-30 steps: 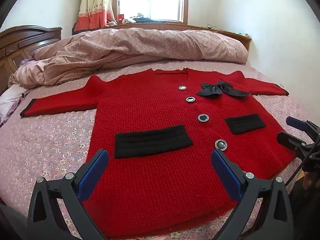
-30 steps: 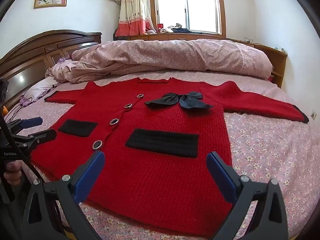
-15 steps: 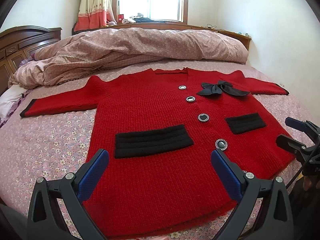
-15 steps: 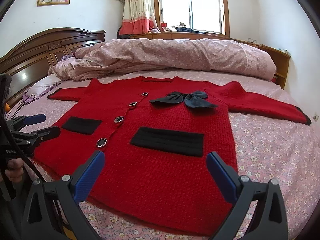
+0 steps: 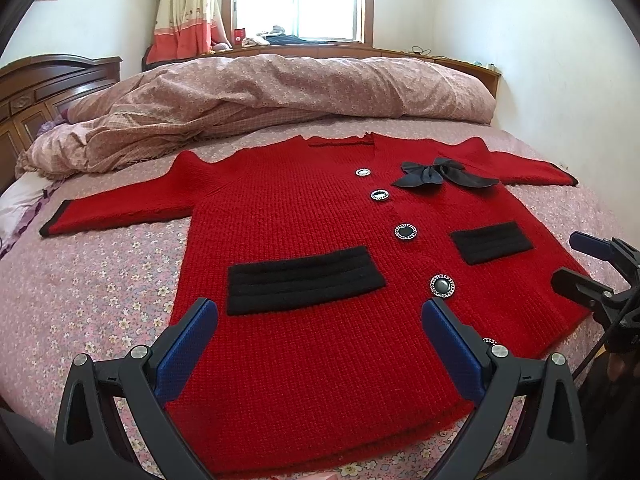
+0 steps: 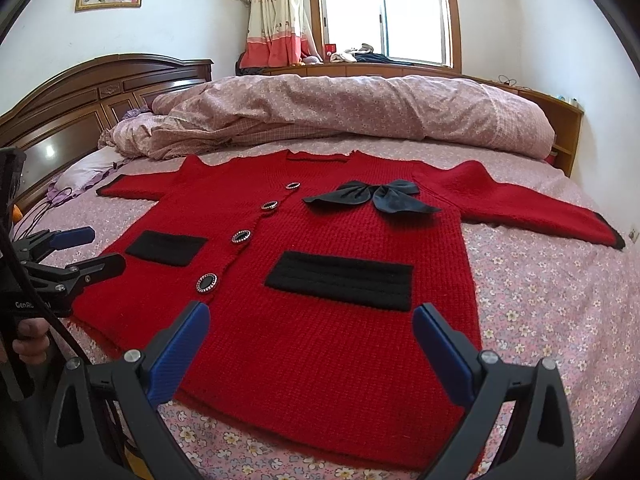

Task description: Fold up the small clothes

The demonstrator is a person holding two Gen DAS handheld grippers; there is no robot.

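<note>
Lying flat on the floral pink bedsheet (image 5: 100, 292), red knitted cardigan with black pockets (image 5: 320, 248), left gripper (image 5: 320, 316) and right gripper (image 6: 310, 320) both hovering released over its hem.

— Where's the cardigan (image 5: 320, 248)?
— Flat on the bed (image 5: 100, 280), sleeves spread left and right.
— And behind it?
— A bunched quilt (image 6: 340, 112), the headboard (image 6: 100, 88) at the left.

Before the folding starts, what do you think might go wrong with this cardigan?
1. The loose black bow lies on the chest of the red cardigan and may bunch inside a fold.
2. The raised buttons might snag an open left gripper or right gripper.
3. The soft bed may let the knit drag.
</note>
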